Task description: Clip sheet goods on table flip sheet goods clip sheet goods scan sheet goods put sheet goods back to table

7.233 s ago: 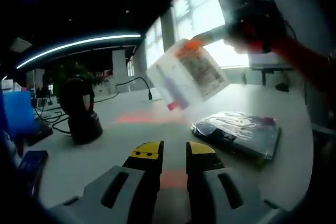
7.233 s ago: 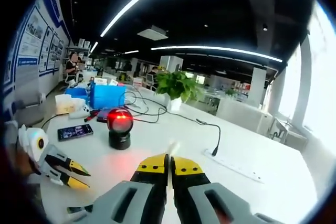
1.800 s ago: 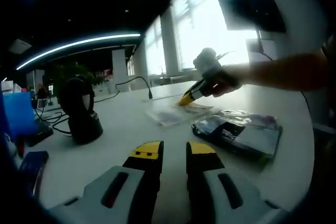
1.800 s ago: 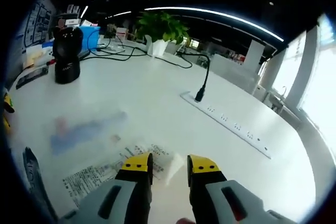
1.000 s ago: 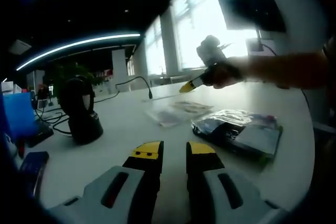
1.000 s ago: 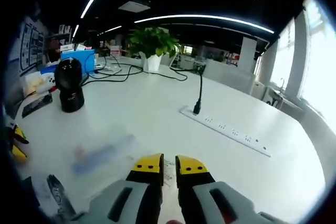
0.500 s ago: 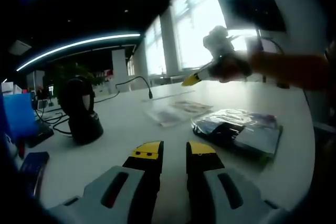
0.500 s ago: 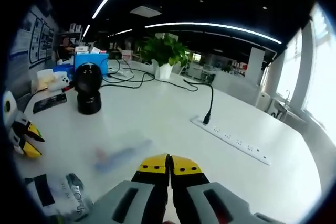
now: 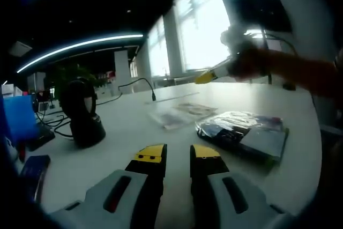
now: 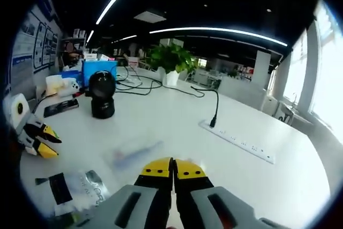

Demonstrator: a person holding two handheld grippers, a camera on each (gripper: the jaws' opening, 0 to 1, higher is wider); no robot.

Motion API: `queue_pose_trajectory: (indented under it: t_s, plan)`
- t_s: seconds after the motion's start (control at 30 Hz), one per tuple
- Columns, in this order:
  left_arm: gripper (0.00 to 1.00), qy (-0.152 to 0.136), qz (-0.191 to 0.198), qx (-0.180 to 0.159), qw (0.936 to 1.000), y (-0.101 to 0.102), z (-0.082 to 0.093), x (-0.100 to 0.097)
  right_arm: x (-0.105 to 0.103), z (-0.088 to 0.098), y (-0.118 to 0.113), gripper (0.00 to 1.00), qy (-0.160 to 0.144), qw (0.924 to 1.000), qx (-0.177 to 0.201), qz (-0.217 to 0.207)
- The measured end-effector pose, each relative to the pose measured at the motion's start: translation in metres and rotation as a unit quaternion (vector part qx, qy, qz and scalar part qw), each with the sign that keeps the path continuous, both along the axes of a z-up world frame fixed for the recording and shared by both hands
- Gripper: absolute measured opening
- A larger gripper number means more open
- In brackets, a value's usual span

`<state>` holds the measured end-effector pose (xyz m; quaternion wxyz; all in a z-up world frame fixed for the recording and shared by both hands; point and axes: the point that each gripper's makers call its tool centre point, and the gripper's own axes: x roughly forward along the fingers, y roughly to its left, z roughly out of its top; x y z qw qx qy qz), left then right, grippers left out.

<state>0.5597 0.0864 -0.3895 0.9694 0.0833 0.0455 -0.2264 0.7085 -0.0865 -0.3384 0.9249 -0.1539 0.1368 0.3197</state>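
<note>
A thin clear sheet packet (image 9: 179, 113) lies flat on the white table (image 9: 123, 132), free of both grippers; in the right gripper view the same packet (image 10: 134, 154) shows as a blurred streak just past my jaws. My left gripper (image 9: 178, 156) hovers low over the table, open, with nothing between its yellow tips. My right gripper (image 10: 172, 168) is shut and empty, held above the table. From the left gripper view the right gripper (image 9: 206, 77) hangs in a hand, above and beyond the packet. My left gripper (image 10: 40, 132) also appears at the left edge.
A dark stack of bagged packets (image 9: 244, 135) lies right of the clear one. A black scanner (image 10: 102, 102) stands at the left, with a phone (image 10: 61, 108), a blue box (image 10: 99, 71) and cables. A power strip (image 10: 238, 140) and a plant (image 10: 171, 57) lie farther back.
My right gripper, open over the packet on the table earlier, has shut and lifted up and away from it. The packet stays on the table. The left gripper has not moved.
</note>
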Motion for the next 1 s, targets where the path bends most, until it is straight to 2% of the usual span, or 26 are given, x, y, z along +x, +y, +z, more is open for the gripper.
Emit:
queue_pose_trajectory:
  t_s: [0.3, 1.0]
  plan:
    - [0.11, 0.000, 0.000, 0.003, 1.0000, 0.000, 0.000, 0.000, -0.031, 0.007, -0.004, 0.00, -0.008, 0.9997, 0.021, 0.004]
    - [0.11, 0.000, 0.003, 0.007, 1.0000, 0.001, -0.001, 0.000, -0.068, -0.002, -0.040, 0.00, -0.012, 0.9988, 0.048, -0.006]
